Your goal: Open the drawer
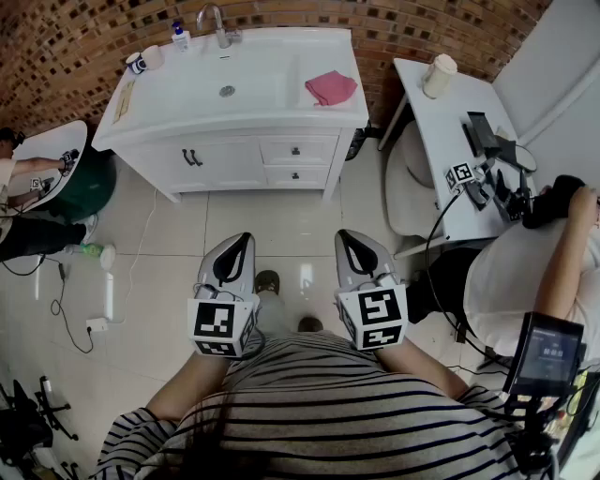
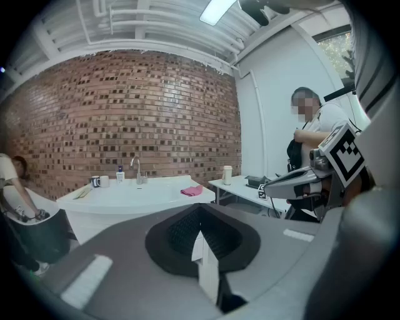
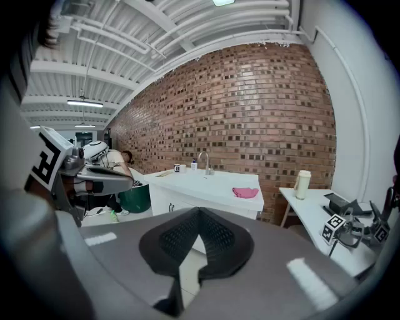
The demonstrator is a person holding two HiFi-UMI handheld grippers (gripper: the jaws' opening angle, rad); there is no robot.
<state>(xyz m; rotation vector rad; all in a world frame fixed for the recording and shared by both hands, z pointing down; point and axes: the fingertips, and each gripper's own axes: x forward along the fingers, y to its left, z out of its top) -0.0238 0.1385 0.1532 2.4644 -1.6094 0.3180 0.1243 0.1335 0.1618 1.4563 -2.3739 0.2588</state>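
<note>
A white vanity [image 1: 187, 112] with a sink stands against the brick wall, well ahead of both grippers. Its front has two small drawers on the right, the upper drawer [image 1: 298, 150] above the lower drawer [image 1: 296, 174], both closed, and cupboard doors [image 1: 192, 157] to their left. My left gripper [image 1: 247, 236] and right gripper [image 1: 341, 234] are held side by side over the tiled floor, pointing at the vanity and far from it. Both are shut with nothing held. In the left gripper view the left gripper [image 2: 200, 207] has its tips together. The right gripper [image 3: 199, 209] looks the same in its own view.
A pink cloth [image 1: 330, 87], faucet [image 1: 214, 19], soap bottle [image 1: 180, 37] and mugs [image 1: 142, 61] sit on the vanity top. A white side table [image 1: 441, 141] with a cup [image 1: 438, 75] stands to the right, beside a seated person [image 1: 534, 272]. At the left is a green bin [image 1: 89, 187], with cables on the floor.
</note>
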